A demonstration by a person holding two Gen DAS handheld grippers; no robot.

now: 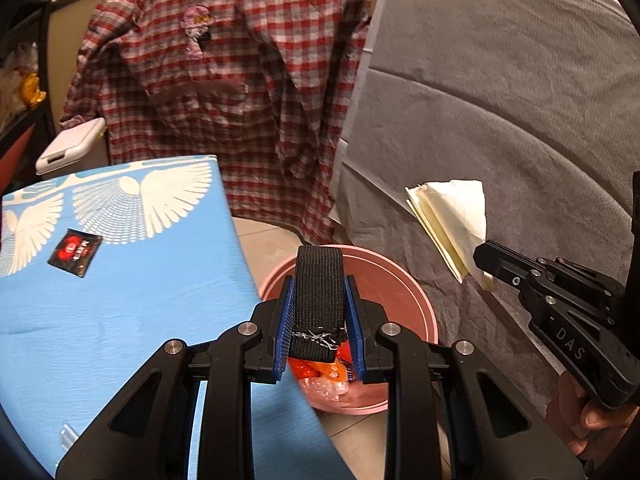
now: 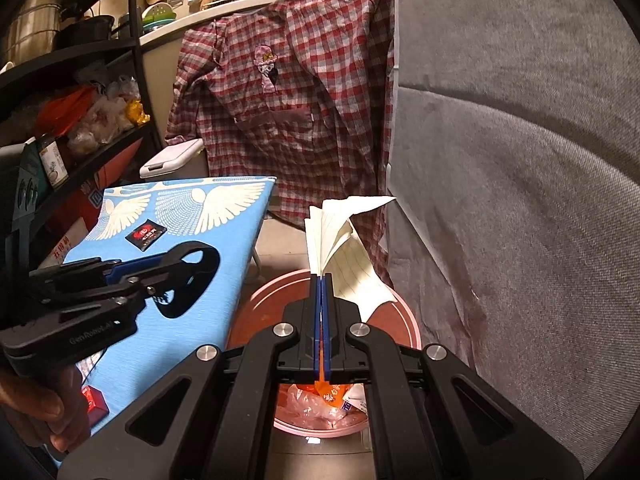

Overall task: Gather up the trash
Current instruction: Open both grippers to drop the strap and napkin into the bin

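Black strap [image 1: 319,300] between left fingers [image 1: 285,332]

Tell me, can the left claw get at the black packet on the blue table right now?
Probably not yet: the left claw is shut on a black strap. The packet itself lies uncovered on the table.

"das" stands on the right gripper [image 1: 486,256] body, "gen robot.ai" on the left gripper [image 2: 192,264] body.
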